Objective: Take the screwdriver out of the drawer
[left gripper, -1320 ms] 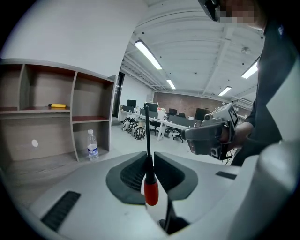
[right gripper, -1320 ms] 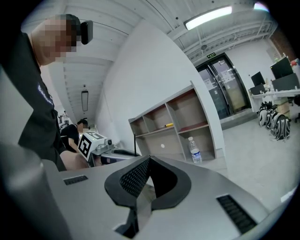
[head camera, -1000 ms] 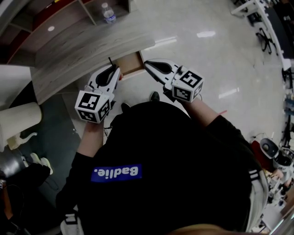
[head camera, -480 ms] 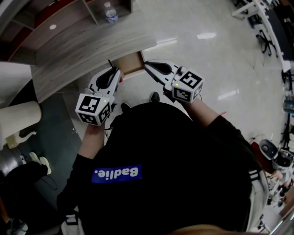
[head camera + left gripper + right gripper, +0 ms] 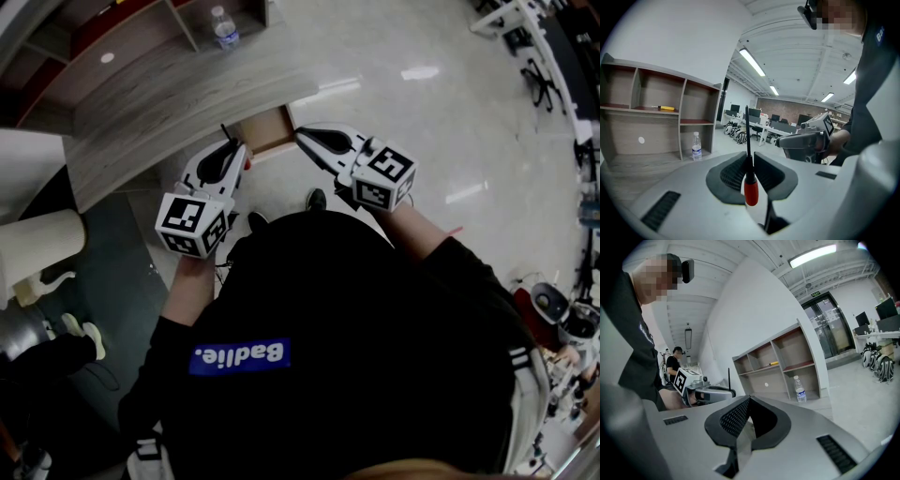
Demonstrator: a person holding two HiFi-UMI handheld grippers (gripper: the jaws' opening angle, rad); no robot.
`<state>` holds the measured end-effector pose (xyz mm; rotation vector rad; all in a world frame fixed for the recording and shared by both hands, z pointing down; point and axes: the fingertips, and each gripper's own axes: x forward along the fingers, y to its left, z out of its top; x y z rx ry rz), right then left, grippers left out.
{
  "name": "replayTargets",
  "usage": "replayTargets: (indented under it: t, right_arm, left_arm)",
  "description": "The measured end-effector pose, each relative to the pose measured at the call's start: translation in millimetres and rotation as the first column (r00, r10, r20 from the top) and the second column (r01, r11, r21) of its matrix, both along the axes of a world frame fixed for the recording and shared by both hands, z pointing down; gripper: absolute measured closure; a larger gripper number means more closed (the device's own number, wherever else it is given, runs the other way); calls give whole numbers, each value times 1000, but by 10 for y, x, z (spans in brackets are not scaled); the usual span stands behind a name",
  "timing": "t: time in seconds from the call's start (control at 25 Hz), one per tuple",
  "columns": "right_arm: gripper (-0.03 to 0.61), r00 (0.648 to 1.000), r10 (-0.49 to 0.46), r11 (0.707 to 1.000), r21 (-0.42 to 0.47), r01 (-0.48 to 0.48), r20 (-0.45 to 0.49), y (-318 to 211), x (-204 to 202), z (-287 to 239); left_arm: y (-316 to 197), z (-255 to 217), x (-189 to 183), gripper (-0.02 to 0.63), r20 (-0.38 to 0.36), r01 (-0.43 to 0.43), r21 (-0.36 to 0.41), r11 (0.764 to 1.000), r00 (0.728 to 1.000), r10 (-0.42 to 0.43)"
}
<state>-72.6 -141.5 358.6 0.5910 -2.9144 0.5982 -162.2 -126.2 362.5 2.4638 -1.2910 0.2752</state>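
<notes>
While hovering over glossy pale floor (image 5: 422, 141) in a big open office, pointed toward a wood-grain counter (image 5: 159, 108) just ahead of both sets of tips. White ceiling (image 5: 801, 51) with strip lights (image 5: 752, 62) overhead; rows of desks and chairs (image 5: 759, 124) far off past the left gripper (image 5: 749, 158). Open-fronted shelf unit (image 5: 656, 117) behind the counter, ahead and to the left of that gripper's tips.

Counts: two grippers, one per hand. One drawer (image 5: 265, 131), pulled open under the counter edge, between and just beyond the two sets of tips. One water bottle (image 5: 696, 146), upright on the wood surface at the foot of the shelf unit, ahead-left of the left gripper. One small yellow item (image 5: 665, 108) lying on a shelf, too small to identify. One screwdriver (image 5: 751, 192).

Left gripper: jaws partly closed, clamped on the screwdriver at the base of its black shaft. Shaft upright, sticking up past the tips; red handle below the pads, toward the gripper body. Out of the drawer, clear of it, beside its left edge in the head view. Other side, right gripper (image 5: 748, 400): jaws together at the tips, nothing between them, level with the left gripper and apart from the screwdriver.
</notes>
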Motion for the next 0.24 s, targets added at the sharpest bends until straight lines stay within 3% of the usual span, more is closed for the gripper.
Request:
replayTargets:
  t: [0.24]
  right_arm:
    - [551,1000,6,1000,-1,-6,0,-9,9,45]
  left_arm:
    - [-5,46,8,565,-3,-4,-1,1000,1000,4]
